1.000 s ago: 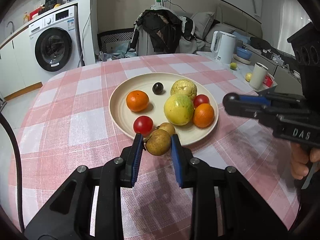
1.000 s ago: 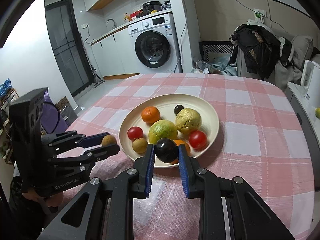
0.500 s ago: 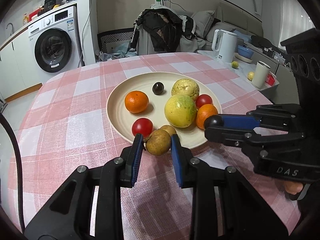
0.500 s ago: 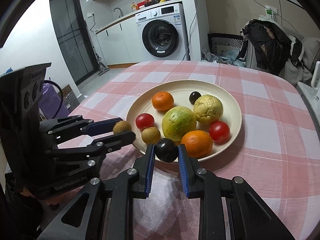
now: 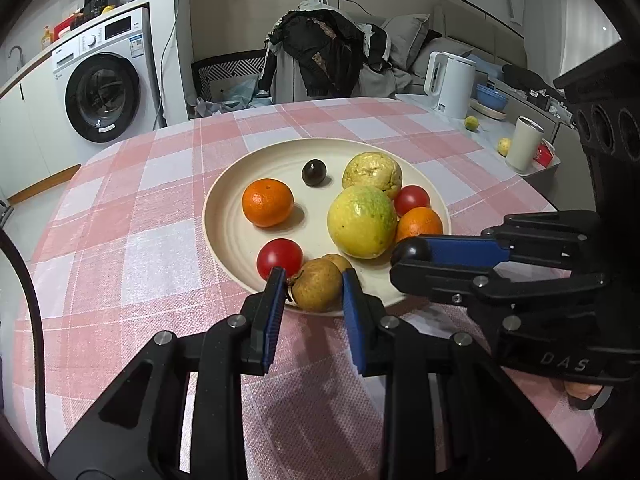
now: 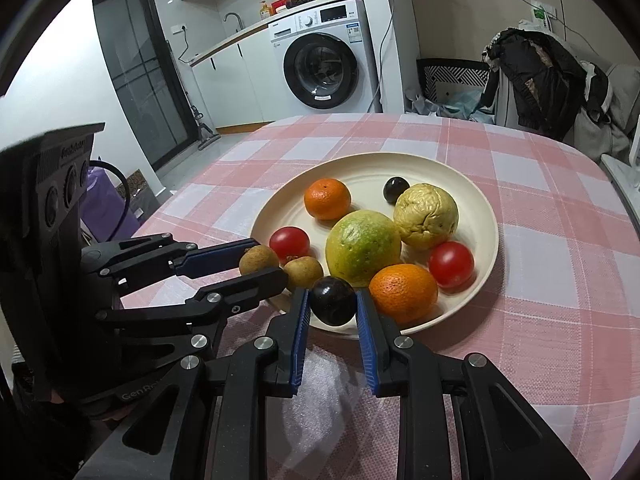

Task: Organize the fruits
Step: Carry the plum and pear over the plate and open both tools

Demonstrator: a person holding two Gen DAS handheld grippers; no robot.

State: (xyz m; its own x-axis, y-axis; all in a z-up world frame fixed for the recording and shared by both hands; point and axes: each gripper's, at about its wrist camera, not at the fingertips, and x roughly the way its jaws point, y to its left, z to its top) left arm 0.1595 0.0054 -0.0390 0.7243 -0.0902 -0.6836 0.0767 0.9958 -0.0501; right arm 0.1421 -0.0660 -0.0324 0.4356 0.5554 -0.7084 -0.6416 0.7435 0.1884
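Observation:
A cream plate [image 5: 228, 224] [image 6: 476, 196] on the pink checked tablecloth carries two oranges, two tomatoes, two green-yellow guavas, a dark plum and a small brown fruit. My left gripper [image 5: 314, 280] [image 6: 266, 262] is shut on a brown longan-like fruit [image 5: 316, 290] [image 6: 258, 259], held over the plate's near rim beside a tomato [image 5: 279, 257]. My right gripper [image 6: 333, 300] [image 5: 406, 256] is shut on a dark plum [image 6: 333, 300] [image 5: 408, 250], also over the near rim, next to an orange [image 6: 402, 292]. The two grippers sit close together.
A white kettle [image 5: 448, 82], a cup [image 5: 524, 144] and small fruits stand on a side counter to the right. A chair draped with dark clothes [image 5: 320, 56] is beyond the table. A washing machine [image 6: 324, 70] stands at the back. A hand [image 5: 582, 390] holds the right gripper.
Both grippers have moved in toward the plate with their fruits held. The right gripper came in from the right and now reaches the plate's near rim beside the left gripper.

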